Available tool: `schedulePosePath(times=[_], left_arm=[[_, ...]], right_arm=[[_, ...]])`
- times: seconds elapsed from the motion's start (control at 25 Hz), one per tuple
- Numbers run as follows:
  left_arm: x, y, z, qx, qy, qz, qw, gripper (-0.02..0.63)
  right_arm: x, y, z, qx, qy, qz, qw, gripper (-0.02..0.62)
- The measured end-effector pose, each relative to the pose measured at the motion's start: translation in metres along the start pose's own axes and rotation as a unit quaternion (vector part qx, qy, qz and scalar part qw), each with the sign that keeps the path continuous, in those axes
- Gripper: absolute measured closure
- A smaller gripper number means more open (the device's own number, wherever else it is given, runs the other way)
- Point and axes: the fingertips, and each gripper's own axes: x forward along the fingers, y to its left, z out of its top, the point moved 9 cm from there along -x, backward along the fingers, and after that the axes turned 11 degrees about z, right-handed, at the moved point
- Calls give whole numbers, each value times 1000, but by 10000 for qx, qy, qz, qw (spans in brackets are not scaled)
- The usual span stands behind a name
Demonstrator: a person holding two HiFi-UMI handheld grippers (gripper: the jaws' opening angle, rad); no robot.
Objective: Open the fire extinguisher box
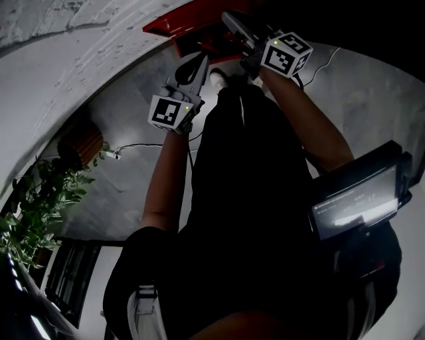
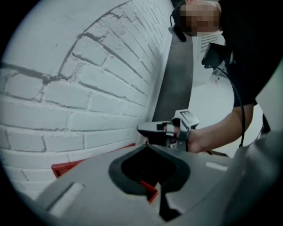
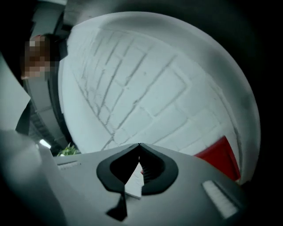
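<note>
The red fire extinguisher box [image 1: 174, 25] stands against the white brick wall, at the top of the head view. My left gripper [image 1: 199, 62] hangs just below the box, jaws together. My right gripper [image 1: 230, 18] reaches onto the box's dark front, its tips meeting. In the left gripper view the jaw tips [image 2: 148, 145] touch; a red edge of the box [image 2: 66, 168] shows below the bricks, and the right gripper [image 2: 147, 129] floats just beyond. In the right gripper view the jaws [image 3: 139, 145] are shut with nothing clearly held, and a corner of the red box [image 3: 219, 157] lies to the right.
White brick wall [image 1: 66, 40] runs along the left. A leafy plant [image 1: 40, 192] stands on the grey floor at left, a thin cable [image 1: 143, 146] beside it. A dark screen device [image 1: 358, 199] hangs at my right side. My shoe [image 1: 218, 78] is near the box.
</note>
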Motion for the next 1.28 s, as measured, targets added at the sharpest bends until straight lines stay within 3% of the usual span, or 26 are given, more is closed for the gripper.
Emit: schedulePosePath(times=[0.16, 0.32, 0.76, 1.28], left_arm=[[-21, -20, 51, 48, -75, -164, 9998, 606], [-46, -37, 96, 103, -308, -333, 9989, 606], [-93, -70, 161, 394, -638, -370, 9965, 606], [-104, -76, 184, 558, -1010, -282, 9929, 606]], right_arm=[[-5, 68, 24, -1314, 748, 669, 9862, 586], [-23, 126, 39, -2000, 1137, 974, 9683, 586], [-29, 214, 79, -2904, 1299, 1619, 9341, 586], [-26, 238, 93, -3055, 1354, 1801, 9252, 586]])
